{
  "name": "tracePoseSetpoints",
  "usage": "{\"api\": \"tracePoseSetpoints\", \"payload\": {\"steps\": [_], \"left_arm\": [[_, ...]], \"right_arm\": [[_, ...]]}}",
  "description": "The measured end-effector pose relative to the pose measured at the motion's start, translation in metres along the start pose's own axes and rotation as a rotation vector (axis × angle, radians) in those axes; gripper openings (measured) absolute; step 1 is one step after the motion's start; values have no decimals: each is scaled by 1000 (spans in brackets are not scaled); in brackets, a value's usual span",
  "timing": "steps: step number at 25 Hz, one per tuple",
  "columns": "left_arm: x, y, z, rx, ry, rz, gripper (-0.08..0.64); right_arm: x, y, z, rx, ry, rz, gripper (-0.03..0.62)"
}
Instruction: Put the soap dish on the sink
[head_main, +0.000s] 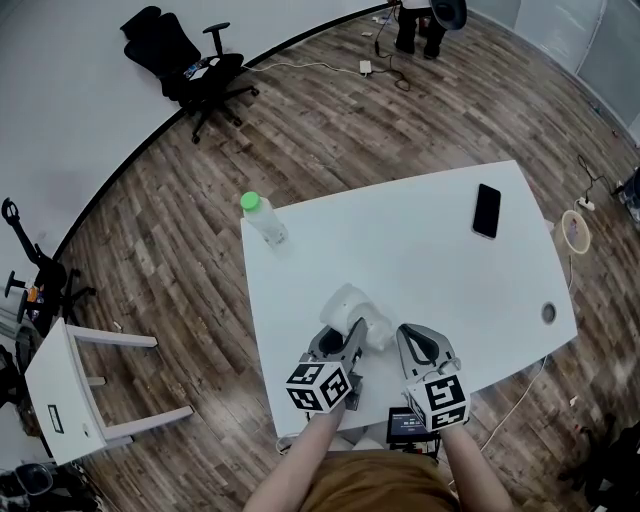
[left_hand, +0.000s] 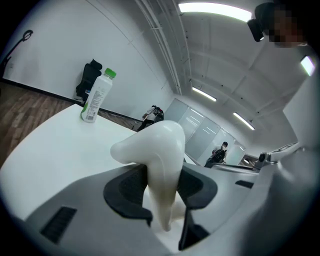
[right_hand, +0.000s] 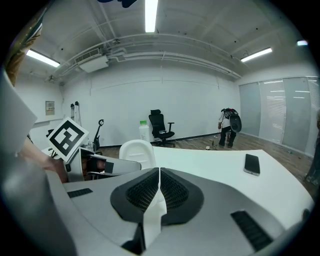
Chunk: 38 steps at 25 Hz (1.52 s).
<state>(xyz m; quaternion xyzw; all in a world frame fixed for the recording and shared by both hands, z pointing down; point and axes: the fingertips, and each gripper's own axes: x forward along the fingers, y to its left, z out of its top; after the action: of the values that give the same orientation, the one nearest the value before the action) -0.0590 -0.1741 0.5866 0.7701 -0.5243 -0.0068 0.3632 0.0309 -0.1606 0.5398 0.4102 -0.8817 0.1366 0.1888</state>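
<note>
Left gripper (left_hand: 162, 192) has its 2 dark rubbery pads (left_hand: 127, 187) clamped on a thin wall of the glossy white, smoothly curved moulded soap dish (left_hand: 159, 145). The dish is tilted at the near edge of the flat matte white table (head_main: 420, 250), and I can't tell if it touches. Right gripper (right_hand: 159, 187) is closed and empty, beside it at the same table edge. No sink shows on or around the table, so find it first; the slick rounded surface will likely pivot, so grip firm, level it, and release only once seated.
</note>
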Motion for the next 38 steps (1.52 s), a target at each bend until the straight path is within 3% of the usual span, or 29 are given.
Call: {"api": "tracePoseSetpoints", "payload": {"steps": [11,18,30,38], "left_arm": [[4,25,-21,-222,34,20,156],[10,31,-28,-314,52,23,156],[27,32,-37,-456,72,-14,155],[36,34,-37,-616,60,-65,155]], "right_arm": [[4,10,-6,4,24,33,14],[10,17,-7,-8,36,53,14],[18,9,-16,31,58,37,14],[22,7,-17,25,62,19,12]]}}
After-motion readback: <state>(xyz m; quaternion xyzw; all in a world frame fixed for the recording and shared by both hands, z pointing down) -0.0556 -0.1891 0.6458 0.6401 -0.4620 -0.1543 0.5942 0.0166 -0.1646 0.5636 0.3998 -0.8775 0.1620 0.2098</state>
